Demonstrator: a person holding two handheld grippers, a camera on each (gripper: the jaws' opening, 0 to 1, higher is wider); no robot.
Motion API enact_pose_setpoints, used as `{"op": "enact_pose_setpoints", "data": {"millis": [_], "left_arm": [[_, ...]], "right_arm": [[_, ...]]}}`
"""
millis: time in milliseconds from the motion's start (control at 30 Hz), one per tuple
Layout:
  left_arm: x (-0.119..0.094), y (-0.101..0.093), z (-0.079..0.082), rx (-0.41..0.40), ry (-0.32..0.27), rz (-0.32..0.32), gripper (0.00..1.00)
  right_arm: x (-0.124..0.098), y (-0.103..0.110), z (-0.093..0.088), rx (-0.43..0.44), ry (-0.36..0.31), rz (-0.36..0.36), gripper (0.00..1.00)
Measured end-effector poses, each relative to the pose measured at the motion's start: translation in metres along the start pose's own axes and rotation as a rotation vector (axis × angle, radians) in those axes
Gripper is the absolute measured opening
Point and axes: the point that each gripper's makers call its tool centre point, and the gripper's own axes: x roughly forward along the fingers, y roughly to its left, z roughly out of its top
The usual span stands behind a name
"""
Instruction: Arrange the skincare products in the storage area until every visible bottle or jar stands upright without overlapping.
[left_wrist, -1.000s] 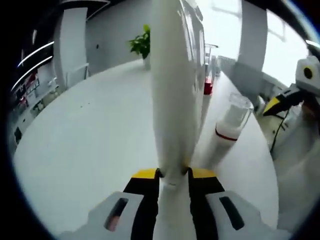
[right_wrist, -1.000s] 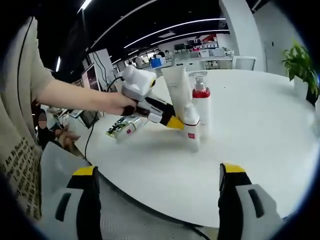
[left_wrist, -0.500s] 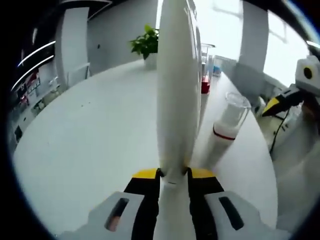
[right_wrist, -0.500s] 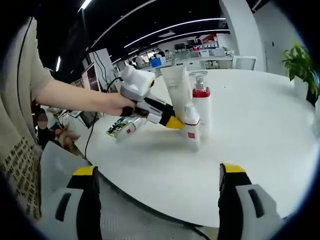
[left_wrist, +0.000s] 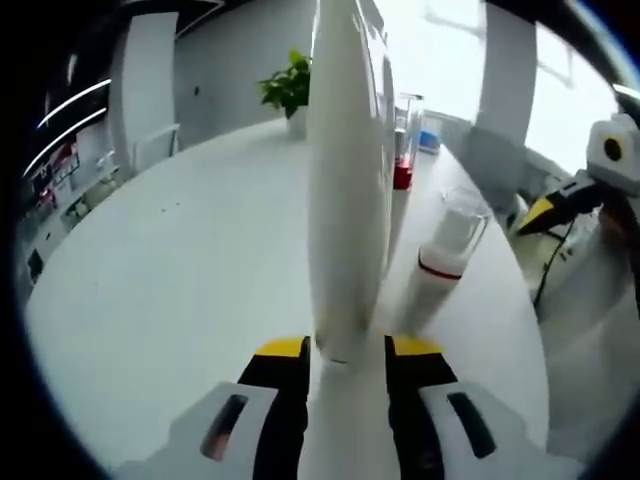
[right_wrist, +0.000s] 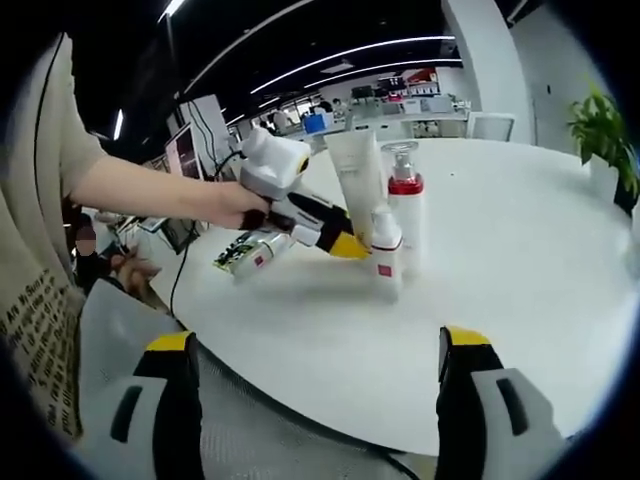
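1. Two grippers are in use. The left gripper (left_wrist: 345, 352) has its yellow-tipped jaws on either side of a tall white tube (left_wrist: 345, 180); in the left gripper view narrow gaps show between jaws and tube, so I cannot tell whether the grip is firm.
2. In the right gripper view, the left gripper (right_wrist: 352, 246) meets the white tube (right_wrist: 358, 178) near its lower part; the tube stands roughly upright on the white round table (right_wrist: 500, 260).
3. Just beside the tube stand a clear pump bottle with a red band (right_wrist: 404, 205) and a small white bottle with a red label (right_wrist: 385, 255), both upright.
4. One green-and-white item (right_wrist: 250, 254) lies flat on the table, apart from that group.
5. The right gripper (right_wrist: 315, 400) hangs off the table edge, jaws spread wide, holding nothing.
6. A potted plant (left_wrist: 285, 88) stands at the far table edge.
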Motion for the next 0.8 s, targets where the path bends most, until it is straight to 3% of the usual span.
{"op": "enact_pose_setpoints", "data": {"millis": [400,800], "left_arm": [[-0.025,-0.007,-0.001,-0.018,0.001,0.024,0.39],[-0.069,-0.023,-0.014,-0.079,-0.017,0.088,0.53]], "right_arm": [[0.0,-0.002,-0.001,-0.006,0.012,-0.012,1.0],[0.0,0.002,-0.001,-0.036,0.02,0.011,1.0]]}}
